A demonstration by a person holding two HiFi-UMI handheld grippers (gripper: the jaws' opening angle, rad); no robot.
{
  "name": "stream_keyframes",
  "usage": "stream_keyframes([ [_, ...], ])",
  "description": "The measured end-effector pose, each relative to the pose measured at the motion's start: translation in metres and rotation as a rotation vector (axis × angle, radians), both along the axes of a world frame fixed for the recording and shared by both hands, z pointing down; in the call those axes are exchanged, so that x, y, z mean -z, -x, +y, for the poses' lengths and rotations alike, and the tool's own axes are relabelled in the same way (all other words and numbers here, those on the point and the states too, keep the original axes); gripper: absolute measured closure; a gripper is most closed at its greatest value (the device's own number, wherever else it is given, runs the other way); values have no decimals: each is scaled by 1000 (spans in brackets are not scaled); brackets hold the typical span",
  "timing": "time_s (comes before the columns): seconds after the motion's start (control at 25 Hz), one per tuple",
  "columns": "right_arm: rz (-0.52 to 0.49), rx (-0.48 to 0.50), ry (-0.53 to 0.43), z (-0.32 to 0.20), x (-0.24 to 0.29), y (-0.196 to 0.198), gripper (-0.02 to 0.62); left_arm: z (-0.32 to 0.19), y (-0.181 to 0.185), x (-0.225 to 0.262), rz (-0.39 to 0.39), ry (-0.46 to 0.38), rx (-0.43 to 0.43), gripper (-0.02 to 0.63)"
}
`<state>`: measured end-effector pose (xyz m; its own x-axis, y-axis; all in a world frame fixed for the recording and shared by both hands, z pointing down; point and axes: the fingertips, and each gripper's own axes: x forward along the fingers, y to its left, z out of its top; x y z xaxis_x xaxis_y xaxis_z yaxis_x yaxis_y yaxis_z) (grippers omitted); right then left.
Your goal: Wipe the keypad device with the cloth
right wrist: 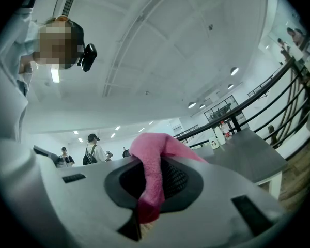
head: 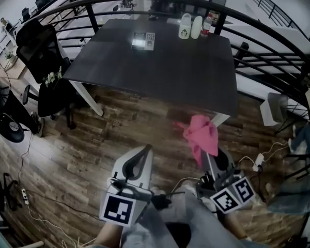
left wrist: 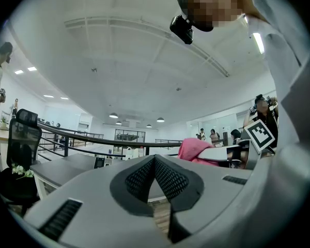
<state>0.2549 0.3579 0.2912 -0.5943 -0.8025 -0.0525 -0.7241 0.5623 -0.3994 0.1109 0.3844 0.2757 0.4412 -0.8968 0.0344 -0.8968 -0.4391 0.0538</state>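
Note:
The keypad device [head: 143,40] lies flat near the far edge of the dark table [head: 160,71], small and grey with a screen. A pink cloth [head: 201,134] hangs from my right gripper [head: 205,150], which is shut on it; the cloth [right wrist: 154,172] drapes out between the pads in the right gripper view. My left gripper [head: 145,153] is shut with nothing in it, its pads pressed together [left wrist: 155,161]. Both grippers are held low over the wooden floor, well short of the table. The keypad device [left wrist: 99,162] shows small and far in the left gripper view.
Two white bottles [head: 190,27] and a smaller one stand at the table's far edge. A black office chair [head: 44,61] stands left of the table. A curved black railing [head: 258,35] runs behind. Cables and a power strip [head: 257,161] lie on the floor at right.

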Motion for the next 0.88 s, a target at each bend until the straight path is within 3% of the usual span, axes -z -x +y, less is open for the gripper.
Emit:
stream_keyframes([
  [0.36,2,-15,-15,2,2,4,557,1,3,0,-3,-7,-12,595],
  [0.88,186,-124,-114,0,11,-1,557,-1,0,-1,2,-21,-47,594],
])
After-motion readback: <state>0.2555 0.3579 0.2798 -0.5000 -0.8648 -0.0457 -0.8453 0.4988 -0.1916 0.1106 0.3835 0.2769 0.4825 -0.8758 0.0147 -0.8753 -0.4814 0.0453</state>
